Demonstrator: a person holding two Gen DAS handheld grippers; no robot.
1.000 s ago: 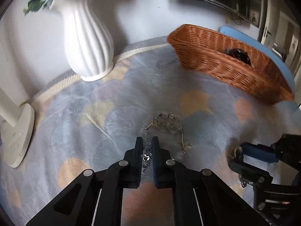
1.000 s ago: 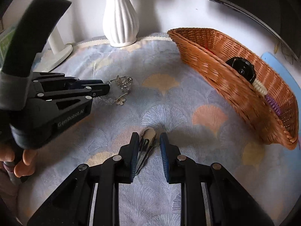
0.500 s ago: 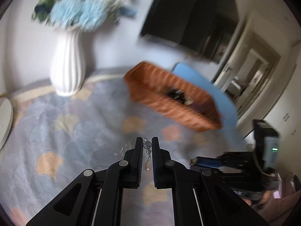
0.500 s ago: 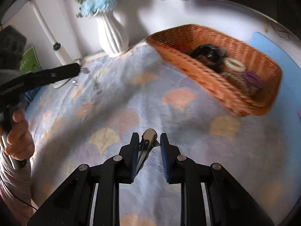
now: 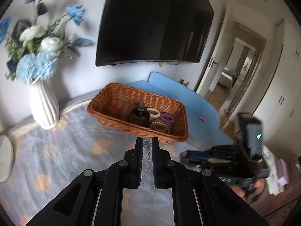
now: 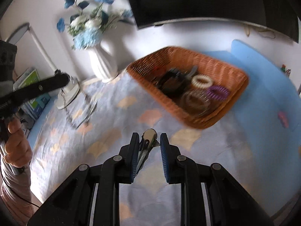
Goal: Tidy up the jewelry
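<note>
My left gripper [image 5: 147,145] is shut on a silver necklace [image 5: 147,146] and holds it high above the table. In the right wrist view the left gripper [image 6: 62,79] shows at the left with the necklace chain [image 6: 65,103] dangling below it. My right gripper [image 6: 148,141] is shut on a metal hair clip [image 6: 147,141], lifted above the cloth. The wicker basket [image 5: 112,96] [image 6: 233,73] stands ahead and holds hair ties and a dark clip.
A white vase with blue flowers [image 5: 44,109] [image 6: 102,66] stands at the back left. A white lamp base [image 6: 70,92] and books sit at the left. A patterned cloth [image 5: 56,150] covers the table; a dark screen [image 5: 154,22] hangs on the wall behind.
Both grippers have risen from the cloth. The left one lifted the necklace off the table; the right one carried the hair clip up. The basket's inside has come into view.
</note>
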